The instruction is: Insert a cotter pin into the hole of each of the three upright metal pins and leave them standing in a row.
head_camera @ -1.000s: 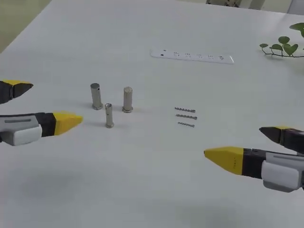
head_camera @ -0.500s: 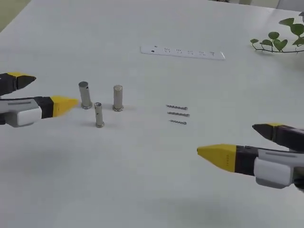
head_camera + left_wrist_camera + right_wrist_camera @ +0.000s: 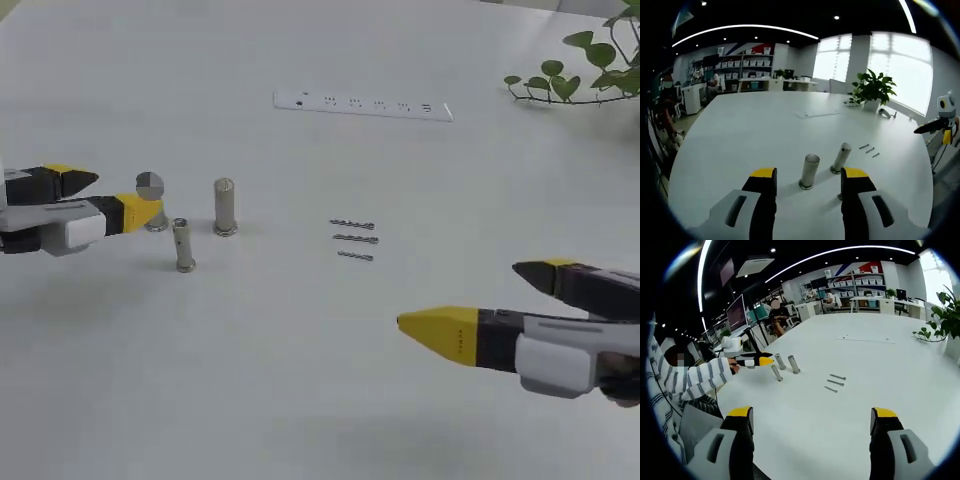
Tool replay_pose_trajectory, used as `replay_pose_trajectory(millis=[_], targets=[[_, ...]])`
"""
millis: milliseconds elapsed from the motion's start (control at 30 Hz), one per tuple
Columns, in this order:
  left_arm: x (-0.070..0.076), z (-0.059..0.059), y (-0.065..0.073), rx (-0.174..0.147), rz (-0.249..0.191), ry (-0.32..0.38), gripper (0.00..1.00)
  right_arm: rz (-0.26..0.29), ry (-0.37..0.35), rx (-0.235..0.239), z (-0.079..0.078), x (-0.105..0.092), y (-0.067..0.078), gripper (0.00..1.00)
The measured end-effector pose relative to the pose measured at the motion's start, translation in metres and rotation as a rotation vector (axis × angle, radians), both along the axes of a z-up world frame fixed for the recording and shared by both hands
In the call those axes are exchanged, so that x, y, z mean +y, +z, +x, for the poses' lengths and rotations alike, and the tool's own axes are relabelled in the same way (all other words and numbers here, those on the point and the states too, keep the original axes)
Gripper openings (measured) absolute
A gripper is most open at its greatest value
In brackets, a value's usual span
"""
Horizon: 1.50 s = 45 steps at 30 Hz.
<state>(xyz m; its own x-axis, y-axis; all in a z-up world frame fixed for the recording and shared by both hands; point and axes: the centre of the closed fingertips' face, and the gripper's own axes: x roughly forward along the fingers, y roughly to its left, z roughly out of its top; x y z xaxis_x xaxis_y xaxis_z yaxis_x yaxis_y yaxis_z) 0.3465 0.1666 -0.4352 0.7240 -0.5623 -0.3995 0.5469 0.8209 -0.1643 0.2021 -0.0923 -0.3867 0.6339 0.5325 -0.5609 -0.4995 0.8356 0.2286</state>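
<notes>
Three upright metal pins stand left of centre: a thick one (image 3: 150, 190) with a side hole, a thin one (image 3: 183, 245) in front, and another thick one (image 3: 224, 207) to the right. My left gripper (image 3: 125, 197) is open, and its jaws flank the leftmost thick pin (image 3: 809, 171) without touching it. The near jaw hides that pin's base in the head view. Three cotter pins (image 3: 353, 239) lie in a short stack right of the metal pins. My right gripper (image 3: 458, 296) hovers open and empty nearer than the cotter pins (image 3: 835, 382), well short of them.
A white power strip (image 3: 362, 105) lies at the back of the white table (image 3: 300, 380). A leafy plant (image 3: 575, 70) trails in at the far right corner. A person's striped sleeve (image 3: 700, 382) holds the left gripper (image 3: 752, 360).
My left gripper has moved right and away from me to the leftmost thick pin, its jaws now on either side of it. The right gripper has held its place; the head camera has shifted.
</notes>
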Motion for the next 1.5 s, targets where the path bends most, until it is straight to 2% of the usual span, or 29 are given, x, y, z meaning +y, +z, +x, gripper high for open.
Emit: replay_pose_trajectory(millis=[267, 433, 867, 1067, 1100, 1133, 1233, 1333, 1500], targets=[[-0.006, 0.010, -0.019, 0.028, 0.020, -0.002, 0.35, 0.000, -0.009, 0.001, 0.001, -0.004, 0.001, 0.96], [-0.008, 0.011, -0.021, 0.028, 0.013, -0.012, 0.26, -0.001, -0.016, 0.008, 0.000, -0.006, -0.001, 0.96], [-0.017, 0.017, -0.025, 0.028, 0.016, -0.002, 0.13, 0.007, -0.029, 0.018, -0.001, -0.009, -0.004, 0.95], [-0.020, 0.016, -0.025, 0.027, 0.019, -0.004, 0.11, 0.011, -0.033, 0.024, -0.002, -0.010, -0.006, 0.95], [-0.019, 0.018, -0.024, 0.001, 0.055, -0.007, 0.11, 0.011, -0.032, 0.024, -0.002, -0.010, -0.007, 0.95], [-0.019, 0.017, -0.024, -0.008, 0.073, -0.012, 0.10, 0.011, -0.031, 0.025, -0.002, -0.010, -0.007, 0.95], [-0.019, 0.017, -0.024, -0.019, 0.093, -0.009, 0.10, 0.015, -0.029, 0.024, -0.001, -0.009, -0.007, 0.95], [-0.015, 0.019, -0.023, 0.002, 0.079, 0.029, 0.09, 0.016, -0.026, 0.022, -0.001, -0.008, -0.007, 0.95], [-0.006, 0.013, -0.023, 0.017, 0.106, 0.038, 0.09, 0.020, -0.018, 0.015, -0.001, -0.005, -0.005, 0.95]])
